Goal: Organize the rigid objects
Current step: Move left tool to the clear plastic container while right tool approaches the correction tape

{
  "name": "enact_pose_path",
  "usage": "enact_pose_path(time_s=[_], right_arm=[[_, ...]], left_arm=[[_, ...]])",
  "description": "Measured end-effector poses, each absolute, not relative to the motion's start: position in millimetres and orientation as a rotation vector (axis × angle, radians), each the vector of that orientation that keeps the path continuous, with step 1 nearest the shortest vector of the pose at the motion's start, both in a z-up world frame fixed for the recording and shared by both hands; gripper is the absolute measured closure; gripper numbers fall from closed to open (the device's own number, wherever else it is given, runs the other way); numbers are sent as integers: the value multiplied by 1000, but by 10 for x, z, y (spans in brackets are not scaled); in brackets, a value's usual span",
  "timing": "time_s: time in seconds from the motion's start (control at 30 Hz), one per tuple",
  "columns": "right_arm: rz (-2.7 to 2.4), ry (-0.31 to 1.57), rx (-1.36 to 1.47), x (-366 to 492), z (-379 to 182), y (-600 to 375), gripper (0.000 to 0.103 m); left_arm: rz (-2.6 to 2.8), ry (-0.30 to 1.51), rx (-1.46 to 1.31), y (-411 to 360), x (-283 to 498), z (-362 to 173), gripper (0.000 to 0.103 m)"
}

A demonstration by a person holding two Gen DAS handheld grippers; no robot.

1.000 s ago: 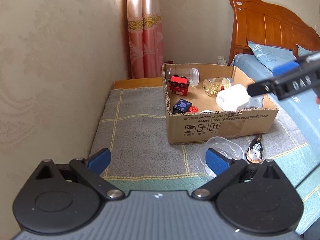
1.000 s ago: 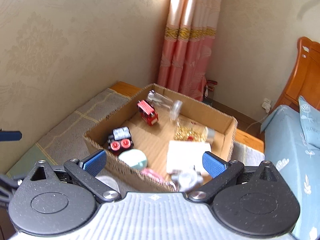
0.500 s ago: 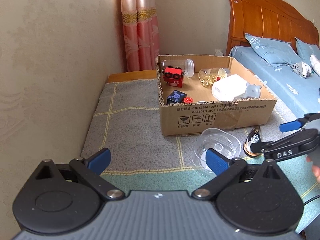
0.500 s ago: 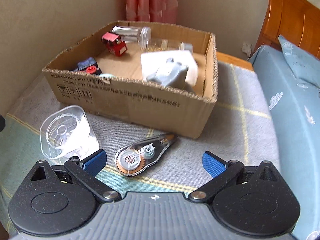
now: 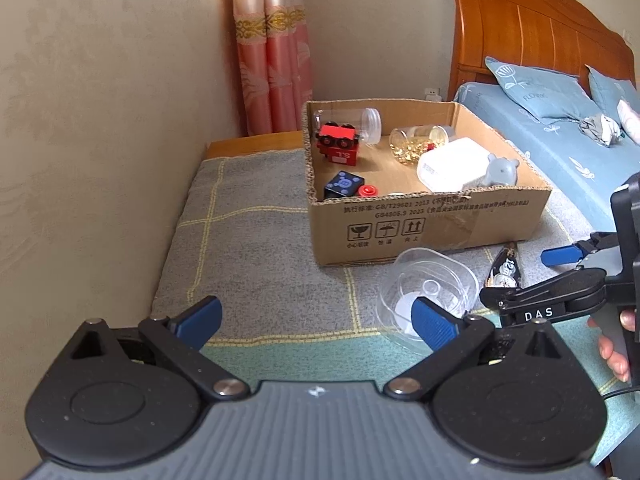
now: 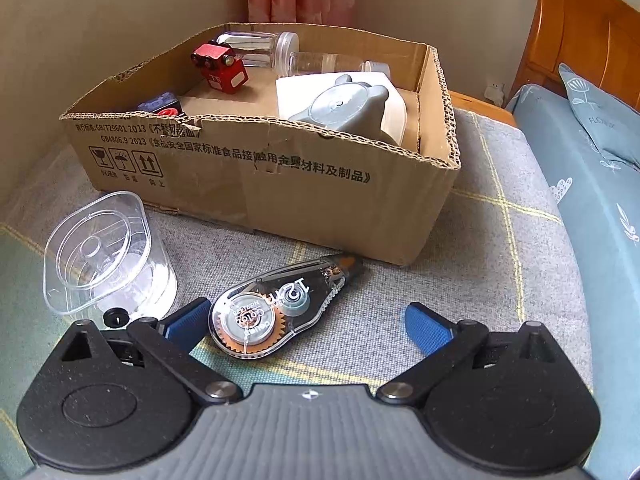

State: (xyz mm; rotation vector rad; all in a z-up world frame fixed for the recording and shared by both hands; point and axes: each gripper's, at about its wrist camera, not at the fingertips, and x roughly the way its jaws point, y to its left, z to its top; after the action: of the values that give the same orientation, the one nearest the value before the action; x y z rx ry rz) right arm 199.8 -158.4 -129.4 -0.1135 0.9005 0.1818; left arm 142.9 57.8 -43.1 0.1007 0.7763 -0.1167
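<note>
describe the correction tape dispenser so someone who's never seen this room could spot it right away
Find the open brown cardboard box on the grey checked blanket. Just outside its printed front wall lie two loose things: a clear plastic tub and, to its right, the clear teardrop-shaped correction tape dispenser. Only the dispenser lies flat and shows grey reels and an orange gear inside.

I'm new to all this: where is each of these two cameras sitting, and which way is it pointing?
Left wrist view: sits on the left gripper, looking along its open fingers over the blanket to the cardboard box; the right gripper and a hand show at the right edge.
Right wrist view: sits on the right gripper, held low, looking down at the correction tape dispenser between its open fingers; no hand shows.
Shared: the box, the clear plastic container and the tape dispenser.
</note>
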Motion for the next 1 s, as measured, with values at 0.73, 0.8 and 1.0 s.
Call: enact_pose_path(time_s=[0.73, 0.8, 1.0], right_arm=[[155, 856, -91, 1755, -1320, -1997, 0], [150, 857, -89, 1740, -1324, -2034, 0], [137, 863, -86, 1731, -1324, -2041, 0]], left_arm=[[-269, 911, 134, 272, 1689, -967, 2], [-250, 913, 131, 344, 1689, -968, 2], [-143, 923, 126, 603, 1749, -987, 2]])
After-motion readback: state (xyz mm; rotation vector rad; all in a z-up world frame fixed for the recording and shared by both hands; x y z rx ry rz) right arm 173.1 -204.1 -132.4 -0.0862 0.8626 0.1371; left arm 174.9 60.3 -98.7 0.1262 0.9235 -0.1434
